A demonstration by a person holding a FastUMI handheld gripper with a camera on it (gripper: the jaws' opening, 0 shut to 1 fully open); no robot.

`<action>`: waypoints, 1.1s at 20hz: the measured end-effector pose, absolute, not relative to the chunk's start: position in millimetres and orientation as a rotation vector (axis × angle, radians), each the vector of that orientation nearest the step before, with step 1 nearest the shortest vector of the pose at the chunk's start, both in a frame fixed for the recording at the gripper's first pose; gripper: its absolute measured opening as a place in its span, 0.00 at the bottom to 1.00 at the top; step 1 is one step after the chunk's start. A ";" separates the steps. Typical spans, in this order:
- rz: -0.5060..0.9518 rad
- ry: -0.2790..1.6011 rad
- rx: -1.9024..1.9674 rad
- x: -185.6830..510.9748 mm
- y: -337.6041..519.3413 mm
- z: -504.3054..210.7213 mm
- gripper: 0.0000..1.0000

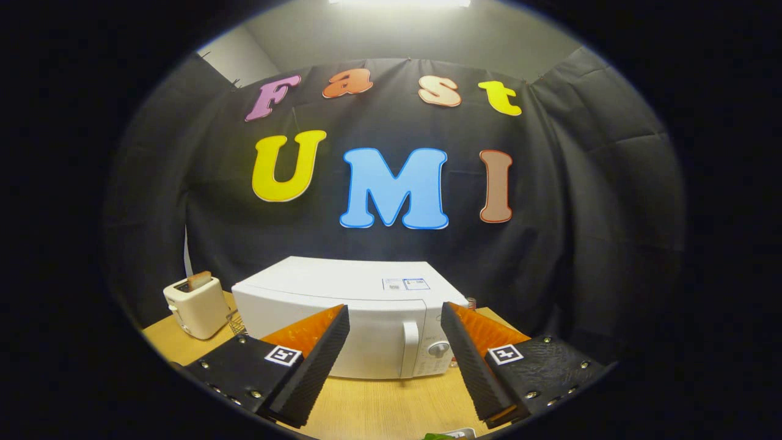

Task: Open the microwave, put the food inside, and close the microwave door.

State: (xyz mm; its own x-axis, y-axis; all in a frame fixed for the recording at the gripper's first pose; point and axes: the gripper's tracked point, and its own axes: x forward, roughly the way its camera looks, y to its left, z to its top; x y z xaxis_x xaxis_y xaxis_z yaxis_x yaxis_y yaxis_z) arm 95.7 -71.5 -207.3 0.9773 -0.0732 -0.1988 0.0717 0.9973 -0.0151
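The microwave is sitting on the wooden worktop with its door closed, just beyond the tool's fingertips. The tool is hovering above the worktop, pointing straight at the microwave's front, its fingers spreading wide apart and gripping nothing. A toaster with a slice sticking up is standing left of the microwave. Something green, barely visible, is lying nearest the camera, below the fingers.

Black cloth drapes the booth's wall behind a wooden table. Above it, a pale wall rises to a bright ceiling light.
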 end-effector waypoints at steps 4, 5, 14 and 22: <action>-0.041 0.264 0.010 120.0 -75.1 -253.7 0.96; -0.050 0.275 -0.003 126.9 -81.6 -262.3 0.96; -0.048 0.384 0.068 180.1 -104.1 -330.8 0.76; -0.047 0.414 0.033 188.1 -102.1 -341.9 0.31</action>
